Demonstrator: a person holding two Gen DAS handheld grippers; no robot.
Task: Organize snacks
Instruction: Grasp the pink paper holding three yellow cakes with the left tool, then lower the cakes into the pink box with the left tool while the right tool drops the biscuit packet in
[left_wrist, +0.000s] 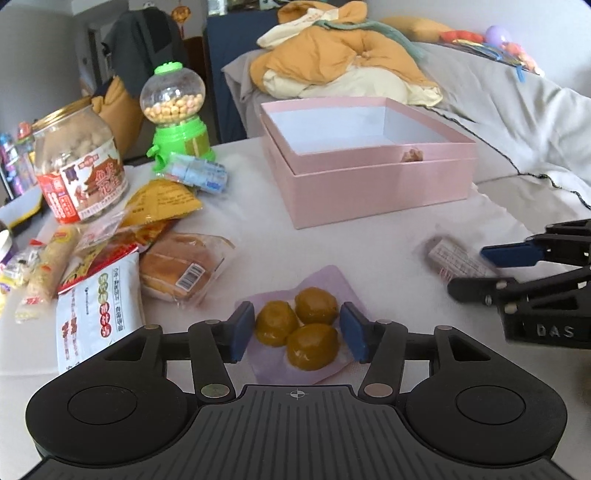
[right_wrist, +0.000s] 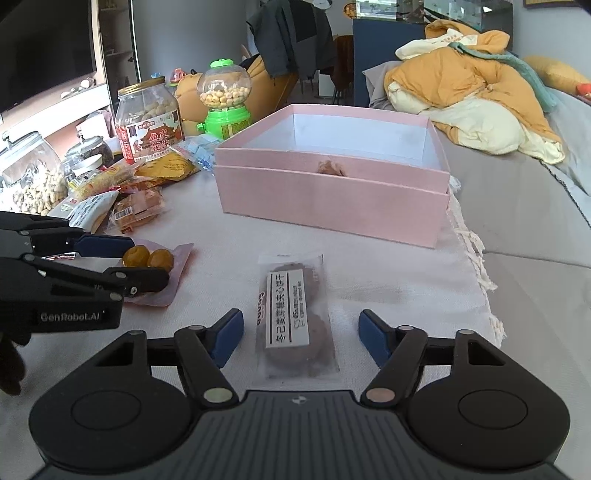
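A clear pinkish packet with three yellow-brown balls (left_wrist: 295, 325) (right_wrist: 147, 258) lies on the white cloth, between the blue pads of my left gripper (left_wrist: 298, 332) (right_wrist: 144, 264). The pads stand a little off the balls, so that gripper is open. A clear packet of dark cookies with a white label (right_wrist: 291, 314) (left_wrist: 454, 258) lies lengthwise between the wide-apart pads of my right gripper (right_wrist: 301, 339) (left_wrist: 471, 271), which is open and not touching it. Behind both stands the open pink box (left_wrist: 369, 184) (right_wrist: 332, 206), with one small brownish snack (left_wrist: 412, 155) (right_wrist: 330, 168) inside near its front wall.
Loose snacks are piled at the left: a peanut jar (left_wrist: 79, 173), a green candy dispenser (left_wrist: 173, 114), a bread packet (left_wrist: 181, 273) and a white pouch (left_wrist: 99, 314). A grey sofa with an orange blanket (left_wrist: 343, 62) runs behind. The cloth's fringed edge (right_wrist: 476, 251) is at the right.
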